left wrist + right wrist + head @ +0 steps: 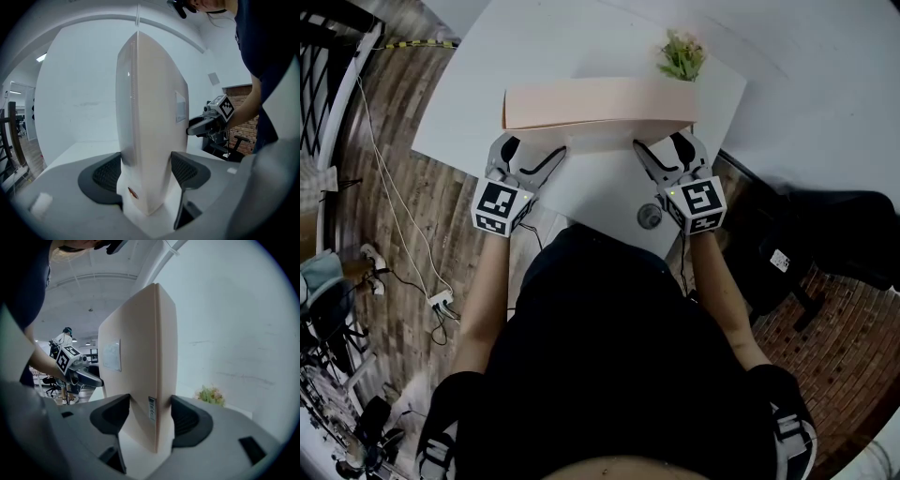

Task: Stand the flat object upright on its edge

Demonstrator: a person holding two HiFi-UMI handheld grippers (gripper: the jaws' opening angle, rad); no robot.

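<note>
Nearest, the person's dark-clad torso fills the lower head view and hides the near edge of the counter (487, 89); a round fitting (649, 217) set in the counter shows just beyond the torso. Next, the left tool (147, 171) is seen clamped on the left end of the flat box (600, 101), its two ribbed pads pressed against the opposite broad faces. The right tool (150, 414) is clamped in the same way on the right end. The flat box is held between them upright on a long edge, across the middle of the counter, with one broad face turned toward the person.

The box is judged stiff and light. It is a thin closed carton with sharp corners, and its smooth pale faces are likely to slip under a loose pinch and to dent under a hard one. Hold is best taken low on the two short ends, as here, so that tipping is checked. The narrow base is expected to leave the box easily toppled once released.

Whether the lower edge rests on the counter cannot be settled, since the tools' bodies cover it in both gripper views. The print on the pale label (112, 355) and on the small sticker (151, 408) is too small to be read. Farthest, a small green plant (682, 56) stands behind the right end of the box, its base hidden.
</note>
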